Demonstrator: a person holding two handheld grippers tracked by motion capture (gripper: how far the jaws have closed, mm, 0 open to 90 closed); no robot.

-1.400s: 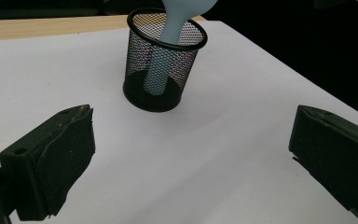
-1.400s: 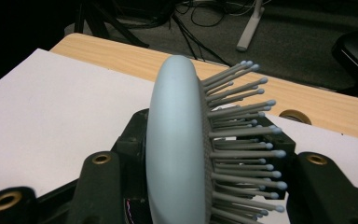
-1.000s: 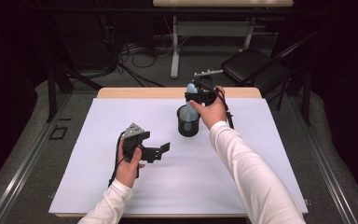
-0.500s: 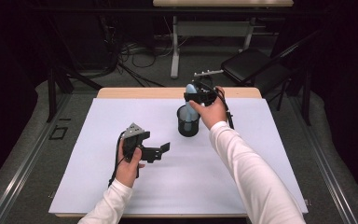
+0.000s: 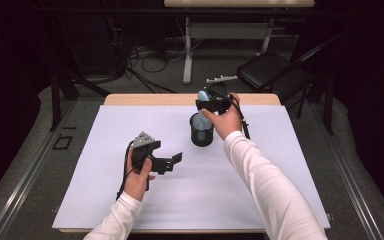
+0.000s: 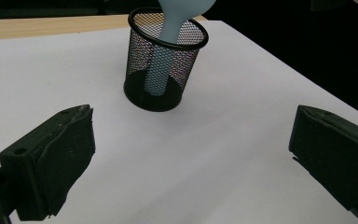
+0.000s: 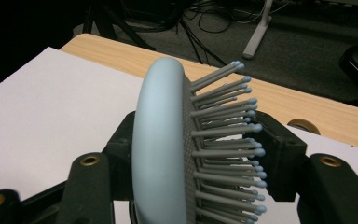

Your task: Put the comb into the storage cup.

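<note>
A light-blue hairbrush [image 5: 202,97] stands with its handle [image 6: 160,70] down in a black mesh cup [image 5: 201,133] at the back middle of the white table cover [image 5: 95,150]. My right gripper [image 5: 206,103] is around the brush head [image 7: 161,140]. One pad sits by its smooth back and the other at the bristle tips [image 7: 256,151]. Its jaws have just been opening, and the bristles look straight, not pressed. My left gripper [image 5: 174,163] is in front and to the left of the cup [image 6: 140,65], its jaws [image 6: 191,163] wide apart with nothing between them.
A strip of wooden table edge [image 5: 150,99] shows behind the white cover. Beyond the table are a black chair [image 5: 272,72], a desk leg and cables on the floor [image 5: 145,55].
</note>
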